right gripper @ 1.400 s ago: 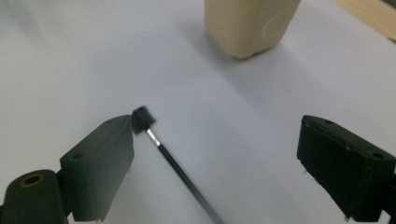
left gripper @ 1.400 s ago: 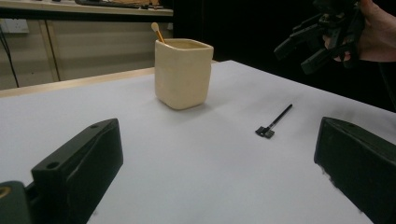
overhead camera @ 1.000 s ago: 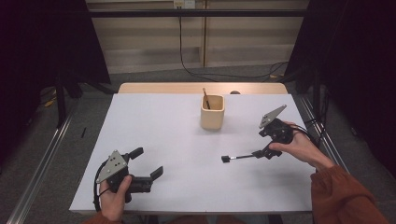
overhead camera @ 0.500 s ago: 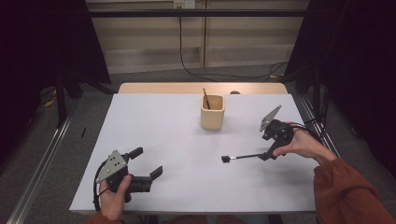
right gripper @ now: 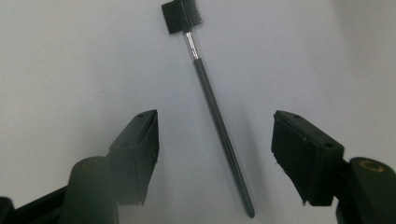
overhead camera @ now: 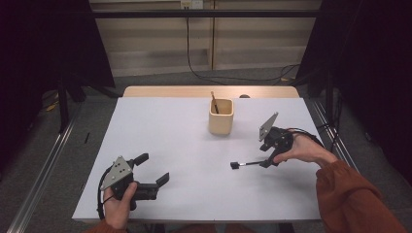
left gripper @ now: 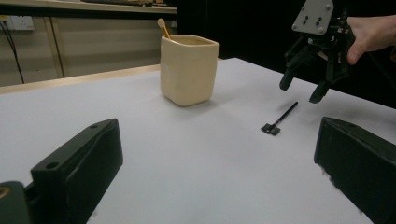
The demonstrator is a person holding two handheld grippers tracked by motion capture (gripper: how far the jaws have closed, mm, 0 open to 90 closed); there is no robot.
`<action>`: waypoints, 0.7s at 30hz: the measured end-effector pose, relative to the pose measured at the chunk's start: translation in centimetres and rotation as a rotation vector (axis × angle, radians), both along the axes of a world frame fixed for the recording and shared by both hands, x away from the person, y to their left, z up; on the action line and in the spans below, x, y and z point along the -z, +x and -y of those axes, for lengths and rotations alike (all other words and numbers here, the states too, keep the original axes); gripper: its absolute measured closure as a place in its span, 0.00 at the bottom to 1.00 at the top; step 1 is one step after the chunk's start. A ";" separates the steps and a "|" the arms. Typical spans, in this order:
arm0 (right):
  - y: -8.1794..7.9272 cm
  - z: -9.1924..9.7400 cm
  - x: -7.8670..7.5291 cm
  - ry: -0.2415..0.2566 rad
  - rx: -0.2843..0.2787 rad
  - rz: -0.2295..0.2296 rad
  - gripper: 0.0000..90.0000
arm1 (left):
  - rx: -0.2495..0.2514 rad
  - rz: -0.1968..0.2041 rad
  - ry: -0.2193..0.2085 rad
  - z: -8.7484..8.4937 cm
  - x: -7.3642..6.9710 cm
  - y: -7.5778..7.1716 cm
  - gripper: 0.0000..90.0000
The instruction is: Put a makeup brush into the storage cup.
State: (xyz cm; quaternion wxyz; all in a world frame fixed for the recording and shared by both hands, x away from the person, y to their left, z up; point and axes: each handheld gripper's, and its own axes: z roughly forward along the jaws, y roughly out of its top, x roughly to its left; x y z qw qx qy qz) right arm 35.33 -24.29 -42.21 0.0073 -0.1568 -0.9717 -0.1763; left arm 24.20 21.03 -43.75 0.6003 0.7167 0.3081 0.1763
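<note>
Brush [right gripper: 210, 100] lies flat on the table [overhead camera: 160, 141] between the right claw's [overhead camera: 266, 156] half-open, just-closing jaws, unheld; thin handle may skid or tip up if they pinch off-center.

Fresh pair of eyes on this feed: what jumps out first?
The right gripper hangs over a thin black brush lying flat on the white table, fingers closing in on either side of its handle without touching. Behind it stands a cream cup holding a wooden stick.
</note>
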 end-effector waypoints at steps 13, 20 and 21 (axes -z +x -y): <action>0.7 -1.9 1.6 -0.035 -0.024 -0.019 0.26 | 0.007 -0.001 0.009 0.1 0.1 0.0 0.01; 1.1 -2.6 1.7 -0.014 -0.048 -0.015 0.52 | 0.004 -0.005 0.008 0.1 0.1 0.0 0.01; 1.2 -2.7 1.6 -0.008 -0.052 -0.019 0.54 | 0.004 -0.004 0.010 0.1 0.2 0.0 0.01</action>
